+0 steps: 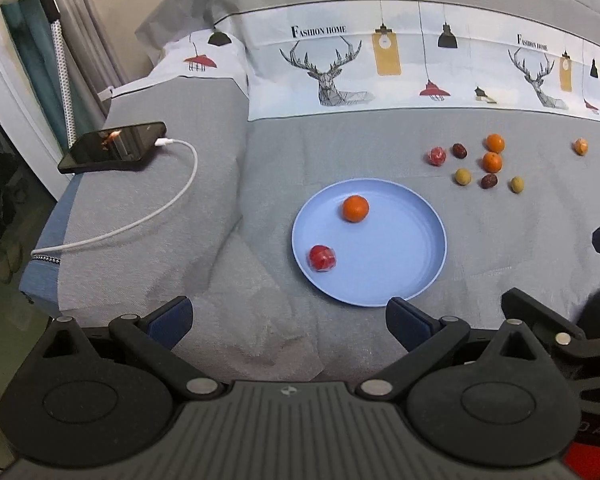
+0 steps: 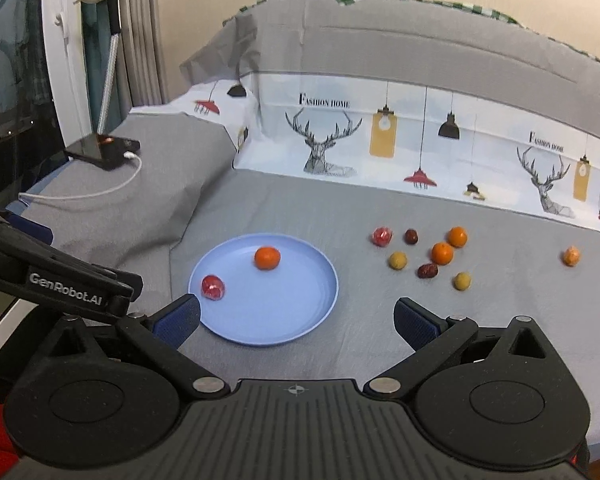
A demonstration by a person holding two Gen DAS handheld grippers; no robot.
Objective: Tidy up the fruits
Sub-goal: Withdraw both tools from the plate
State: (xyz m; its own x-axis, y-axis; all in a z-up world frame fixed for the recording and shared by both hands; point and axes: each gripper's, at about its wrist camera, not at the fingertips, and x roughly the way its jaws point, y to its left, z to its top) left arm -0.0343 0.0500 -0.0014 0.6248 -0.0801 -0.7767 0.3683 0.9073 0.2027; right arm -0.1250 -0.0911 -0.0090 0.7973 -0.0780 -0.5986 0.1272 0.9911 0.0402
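A light blue plate lies on the grey bedcover, holding an orange and a red wrapped fruit. To its right lie several loose fruits: another red wrapped one, two oranges, dark dates, yellow-green ones, and a lone small orange one. My left gripper is open and empty, near the plate's front edge. My right gripper is open and empty, over the plate's near rim.
A black phone with a white charging cable lies on the raised left part of the bed. A deer-print fabric band runs behind the fruits. The bed's edge drops off at left.
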